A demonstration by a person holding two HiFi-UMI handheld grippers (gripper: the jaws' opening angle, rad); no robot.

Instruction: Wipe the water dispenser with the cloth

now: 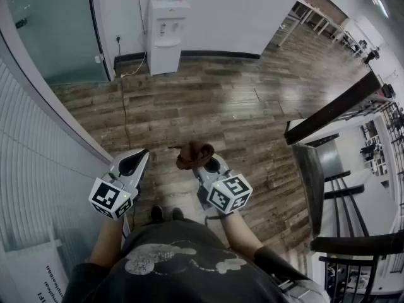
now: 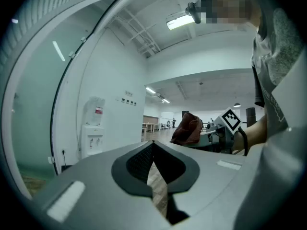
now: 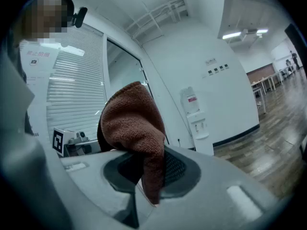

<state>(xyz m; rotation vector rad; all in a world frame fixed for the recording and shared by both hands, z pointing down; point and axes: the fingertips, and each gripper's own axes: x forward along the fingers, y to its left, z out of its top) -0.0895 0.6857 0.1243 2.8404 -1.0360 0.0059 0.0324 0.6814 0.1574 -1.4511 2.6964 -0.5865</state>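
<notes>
In the head view the white water dispenser (image 1: pixel 165 33) stands against the far wall at about 11 o'clock, well apart from the person across a stretch of wood-plank floor (image 1: pixel 240 112). Both tools are low in the frame. The left tongs (image 1: pixel 135 161) sit at 7 o'clock and the right tongs (image 1: pixel 203 163) at 6 o'clock, with a bunched reddish-brown cloth (image 1: pixel 194 153) at the right tongs' tip. A thin cable (image 1: pixel 124 109) trails over the floor from the wall near the dispenser toward the person.

In the left gripper view the left tongs (image 2: pixel 153 150) are clenched tip to tip with nothing between them. Only floor shows through the slit below the tips. The dispenser (image 2: pixel 92 131) is at 9 o'clock and the cloth (image 2: pixel 188 128) at 3 o'clock.

In the right gripper view the right tongs (image 3: pixel 146 171) are clamped on the cloth (image 3: pixel 136 128), which mounds above the jaws with a narrow fold pinched between them. The dispenser (image 3: pixel 196 123) is at 3 o'clock, far off.

Wiping looks not yet begun, since the walk across comes first. The cable lies near that path and could catch a foot. The pinched fold looks small, so hard rubbing might pull the cloth free. A wipe across the front taps could press a lever and spill water.
</notes>
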